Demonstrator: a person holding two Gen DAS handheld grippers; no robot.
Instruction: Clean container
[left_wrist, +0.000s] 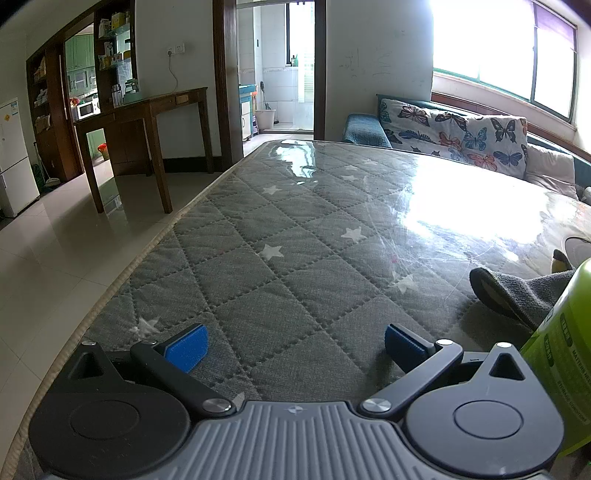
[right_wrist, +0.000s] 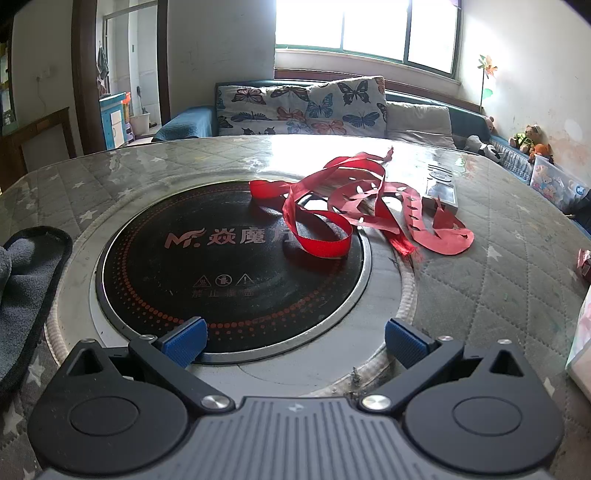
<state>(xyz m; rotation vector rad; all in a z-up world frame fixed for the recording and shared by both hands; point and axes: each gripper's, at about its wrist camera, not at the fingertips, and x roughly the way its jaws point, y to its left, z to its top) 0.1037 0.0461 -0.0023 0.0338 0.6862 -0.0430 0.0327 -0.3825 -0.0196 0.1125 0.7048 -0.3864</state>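
Your left gripper (left_wrist: 293, 347) and right gripper (right_wrist: 293, 341) both sit spread, holding nothing. Green container (left_wrist: 561, 354) is just right of the left gripper, grey cloth (left_wrist: 517, 291) beyond it. Neither picked up; cleaning looks unstarted.

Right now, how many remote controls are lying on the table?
1. The remote control lies on the far right part of the table, behind the red ribbon, whose strips overlap its near end. Another could be hidden beneath the ribbon pile.
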